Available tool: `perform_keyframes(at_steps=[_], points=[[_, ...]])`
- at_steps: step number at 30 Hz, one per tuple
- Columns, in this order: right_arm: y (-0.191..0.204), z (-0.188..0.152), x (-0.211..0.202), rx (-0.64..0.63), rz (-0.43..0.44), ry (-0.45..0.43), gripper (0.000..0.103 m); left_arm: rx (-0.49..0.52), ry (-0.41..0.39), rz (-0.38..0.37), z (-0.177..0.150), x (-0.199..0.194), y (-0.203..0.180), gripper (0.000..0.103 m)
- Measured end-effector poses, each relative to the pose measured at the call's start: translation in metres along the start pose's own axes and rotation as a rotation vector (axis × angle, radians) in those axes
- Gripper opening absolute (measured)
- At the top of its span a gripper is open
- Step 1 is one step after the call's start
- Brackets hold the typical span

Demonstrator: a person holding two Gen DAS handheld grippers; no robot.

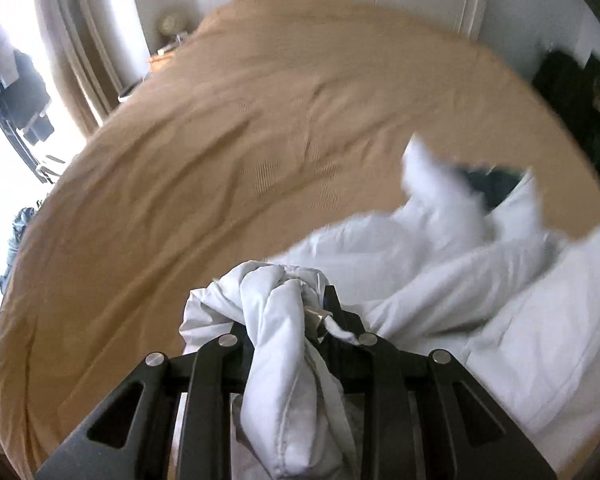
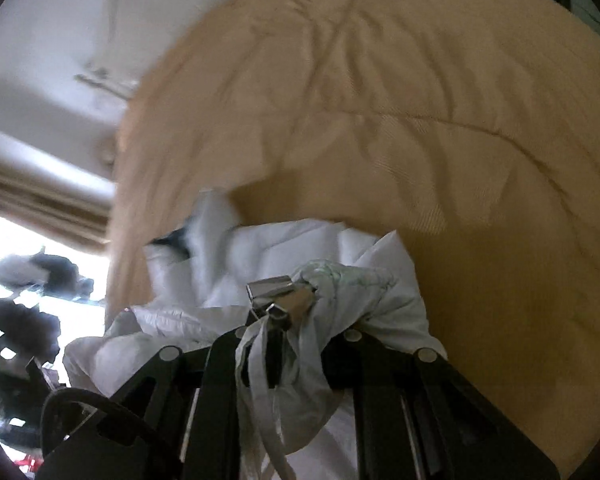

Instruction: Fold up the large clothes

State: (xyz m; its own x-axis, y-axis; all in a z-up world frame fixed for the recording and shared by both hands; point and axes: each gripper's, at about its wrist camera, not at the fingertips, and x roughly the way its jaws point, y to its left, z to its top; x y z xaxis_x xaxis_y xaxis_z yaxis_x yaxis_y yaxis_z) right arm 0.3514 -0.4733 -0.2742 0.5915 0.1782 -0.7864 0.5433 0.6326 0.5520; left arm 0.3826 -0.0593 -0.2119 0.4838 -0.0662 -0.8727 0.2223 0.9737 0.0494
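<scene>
The left gripper (image 1: 284, 300) grasps a bunched fold of the white garment (image 1: 480, 280). The right gripper (image 2: 300, 300) grasps another bunched part. The garment lies crumpled on the tan bedspread (image 1: 220, 160). No writing is legible.

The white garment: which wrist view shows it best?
The left wrist view: the white garment spreads across the tan bedspread, one bunch clamped in the left gripper. The right wrist view shows a crumpled part behind the right gripper.
</scene>
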Motion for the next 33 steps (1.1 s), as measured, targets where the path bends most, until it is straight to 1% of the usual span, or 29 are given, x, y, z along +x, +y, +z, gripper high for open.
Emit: perform_keyframes(at_steps=[1,2,3,5,7,10,12,14,15,16,17,18,19,20,21,23,24,26,27,28,29,31,32,33], points=[[-0.005,-0.003,0.013,0.004,-0.009,-0.006,0.012,0.009,0.009,0.007,-0.007,0.017,-0.002,0.025],[-0.009,-0.004,0.028,0.008,-0.017,-0.010,0.012,-0.005,0.004,0.000,-0.012,0.027,0.001,0.026],[-0.013,-0.008,0.039,0.008,-0.014,-0.018,0.012,-0.029,-0.006,-0.014,-0.015,0.031,0.004,0.026],[-0.015,-0.011,0.051,-0.005,-0.005,-0.027,0.012,-0.079,-0.019,-0.049,-0.018,0.036,0.012,0.026],[-0.016,-0.011,0.050,-0.018,0.013,-0.033,0.012,-0.103,-0.025,-0.075,-0.021,0.039,0.017,0.027],[-0.022,-0.006,0.050,0.015,0.070,-0.017,0.017,-0.111,-0.028,-0.088,-0.023,0.040,0.019,0.027],[-0.025,-0.005,0.039,0.035,0.103,-0.011,0.021,-0.121,-0.033,-0.090,-0.025,0.039,0.019,0.027],[-0.028,-0.004,0.016,0.056,0.133,-0.024,0.031,-0.115,-0.040,-0.082,-0.025,0.038,0.016,0.027],[-0.026,-0.005,0.005,0.055,0.141,-0.036,0.033,-0.115,-0.043,-0.078,-0.025,0.039,0.015,0.027],[-0.024,-0.007,-0.013,0.045,0.158,-0.061,0.039,-0.115,-0.045,-0.076,-0.026,0.039,0.015,0.027],[-0.022,-0.009,-0.025,0.037,0.168,-0.080,0.046,-0.113,-0.046,-0.071,-0.027,0.039,0.014,0.027],[-0.017,-0.017,-0.049,0.018,0.169,-0.126,0.052,-0.111,-0.046,-0.068,-0.027,0.039,0.013,0.027],[-0.011,-0.027,-0.069,-0.004,0.161,-0.187,0.070,-0.112,-0.045,-0.068,-0.027,0.039,0.014,0.027],[-0.004,-0.036,-0.082,-0.027,0.148,-0.242,0.080,-0.116,-0.044,-0.069,-0.027,0.039,0.014,0.027],[0.013,-0.058,-0.103,-0.100,0.111,-0.337,0.080,-0.118,-0.044,-0.070,-0.027,0.039,0.014,0.027],[0.041,-0.091,-0.116,-0.221,0.068,-0.411,0.080,-0.120,-0.047,-0.070,-0.027,0.039,0.015,0.027],[0.064,-0.118,-0.114,-0.309,0.067,-0.437,0.079,-0.119,-0.049,-0.068,-0.028,0.039,0.014,0.027],[0.091,-0.149,-0.098,-0.427,0.066,-0.422,0.073,-0.118,-0.053,-0.065,-0.028,0.039,0.014,0.027],[0.109,-0.171,-0.078,-0.520,0.034,-0.400,0.071,-0.117,-0.053,-0.066,-0.028,0.039,0.014,0.027],[0.116,-0.180,-0.066,-0.557,0.014,-0.384,0.067,-0.118,-0.054,-0.067,-0.028,0.039,0.014,0.027],[0.126,-0.194,-0.039,-0.613,-0.020,-0.332,0.061,-0.118,-0.053,-0.068,-0.028,0.039,0.014,0.027],[0.130,-0.206,0.004,-0.662,-0.097,-0.242,0.059,-0.125,-0.050,-0.077,-0.027,0.039,0.015,0.027],[0.128,-0.209,0.023,-0.679,-0.155,-0.227,0.059,-0.133,-0.040,-0.085,-0.026,0.038,0.017,0.027],[0.126,-0.212,0.031,-0.692,-0.181,-0.239,0.059,-0.144,-0.031,-0.098,-0.025,0.037,0.020,0.027]])
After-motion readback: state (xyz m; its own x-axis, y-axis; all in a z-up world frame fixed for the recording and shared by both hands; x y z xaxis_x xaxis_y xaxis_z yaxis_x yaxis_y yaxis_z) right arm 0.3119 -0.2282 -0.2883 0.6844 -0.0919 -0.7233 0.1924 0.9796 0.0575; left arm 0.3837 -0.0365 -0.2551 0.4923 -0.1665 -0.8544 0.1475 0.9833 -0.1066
